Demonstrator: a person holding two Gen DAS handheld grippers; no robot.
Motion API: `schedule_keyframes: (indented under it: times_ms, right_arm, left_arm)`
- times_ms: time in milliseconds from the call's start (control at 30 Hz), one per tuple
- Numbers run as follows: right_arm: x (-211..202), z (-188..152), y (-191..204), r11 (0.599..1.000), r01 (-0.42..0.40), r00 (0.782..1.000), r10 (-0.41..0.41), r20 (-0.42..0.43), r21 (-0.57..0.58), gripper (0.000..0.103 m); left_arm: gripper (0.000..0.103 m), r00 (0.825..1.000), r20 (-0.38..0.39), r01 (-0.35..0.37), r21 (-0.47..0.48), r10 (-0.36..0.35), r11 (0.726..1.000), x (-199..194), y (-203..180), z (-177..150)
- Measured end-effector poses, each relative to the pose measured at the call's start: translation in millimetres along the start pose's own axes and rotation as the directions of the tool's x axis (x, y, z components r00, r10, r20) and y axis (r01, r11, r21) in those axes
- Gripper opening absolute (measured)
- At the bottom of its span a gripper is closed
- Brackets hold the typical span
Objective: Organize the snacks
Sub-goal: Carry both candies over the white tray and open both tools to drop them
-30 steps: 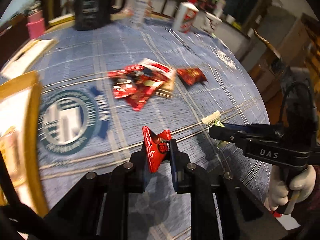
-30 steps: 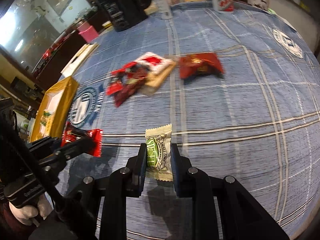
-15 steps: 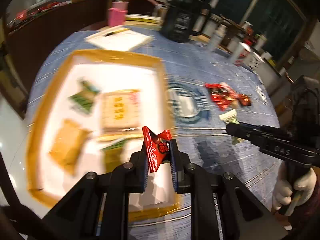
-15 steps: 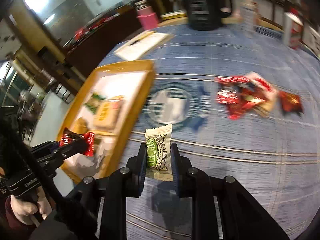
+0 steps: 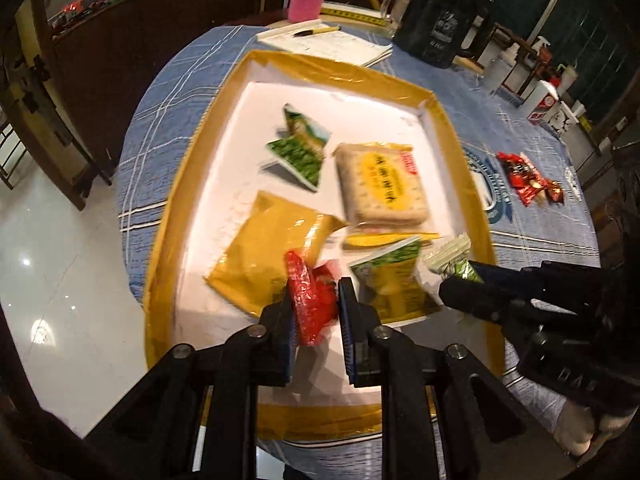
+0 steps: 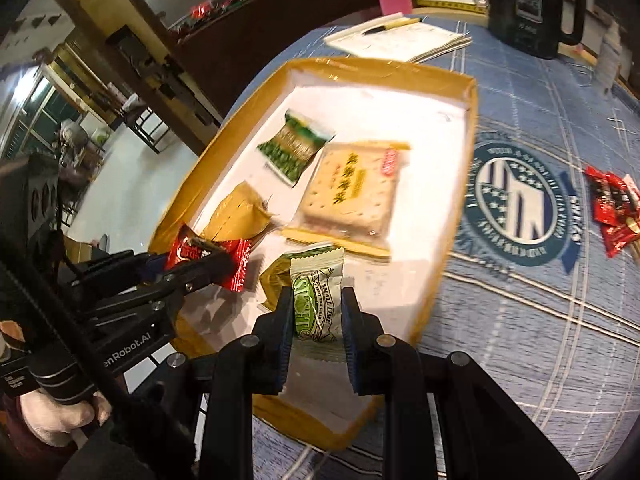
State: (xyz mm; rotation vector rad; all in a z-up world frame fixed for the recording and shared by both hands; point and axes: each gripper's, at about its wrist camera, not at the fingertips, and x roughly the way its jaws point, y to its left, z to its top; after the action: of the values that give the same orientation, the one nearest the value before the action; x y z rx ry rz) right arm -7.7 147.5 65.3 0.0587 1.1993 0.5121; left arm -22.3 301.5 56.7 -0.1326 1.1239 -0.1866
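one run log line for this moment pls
left hand-held gripper: shut on red snack packet | right hand-held gripper: shut on green-white packet | both over yellow-rimmed tray

Left view: I look steeply down along my left gripper [image 5: 314, 308], close above the yellow-rimmed white tray [image 5: 160, 240].
Right view: same downward tilt, beside it.
Shared: tray [image 6: 456, 240], each other's gripper.

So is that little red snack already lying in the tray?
Not yet. The red snack is clamped between the left gripper's fingers, held above the tray.
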Motion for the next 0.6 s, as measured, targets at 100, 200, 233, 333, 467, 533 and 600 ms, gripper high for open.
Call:
schedule_keyframes:
  times_ms: [100, 200, 233, 333, 467, 533, 600]
  right_arm:
    - [11.3, -0.7, 4.5, 1.000, 0.021, 1.000, -0.021, -0.013, 0.001, 0.022]
    - [13.9, 0.8, 8.7, 1.000, 0.024, 1.000, -0.024, -0.015, 0.008, 0.022]
    - [14.4, 1.8, 10.8, 0.999, 0.033, 0.999, -0.033, -0.015, 0.004, 0.022]
    - [14.8, 2.2, 18.8, 0.999, 0.050, 0.999, -0.050, -0.020, -0.012, 0.022]
    - [16.4, -5.1, 26.0, 0.999, 0.042, 0.998, -0.043, -0.041, -0.026, 0.022]
    - [19.5, -9.4, 29.3, 0.999, 0.038, 0.997, -0.040, -0.058, -0.033, 0.022]
    - [23.6, -12.8, 32.2, 0.998, 0.046, 0.996, -0.049, -0.074, -0.043, 0.022]
  left_arm:
    - [0.020, 1.000, -0.003, -0.031, 0.016, 0.031, 0.999, 0.2, 2.5, 1.0]
    - [0.020, 0.998, 0.000, -0.057, 0.022, 0.057, 0.998, -0.2, 4.9, 3.0]
    - [0.020, 0.998, 0.001, -0.062, 0.021, 0.062, 0.998, -0.8, 6.0, 4.3]
    - [0.023, 0.996, 0.014, -0.088, 0.019, 0.088, 0.996, -6.2, 8.0, 9.2]
    - [0.053, 0.989, 0.037, -0.141, 0.006, 0.141, 0.990, -16.5, 8.3, 18.1]
    - [0.064, 0.982, 0.053, -0.180, 0.002, 0.179, 0.984, -21.8, 6.8, 22.4]
    - [0.066, 0.980, 0.068, -0.187, 0.001, 0.186, 0.982, -27.4, 4.5, 25.5]
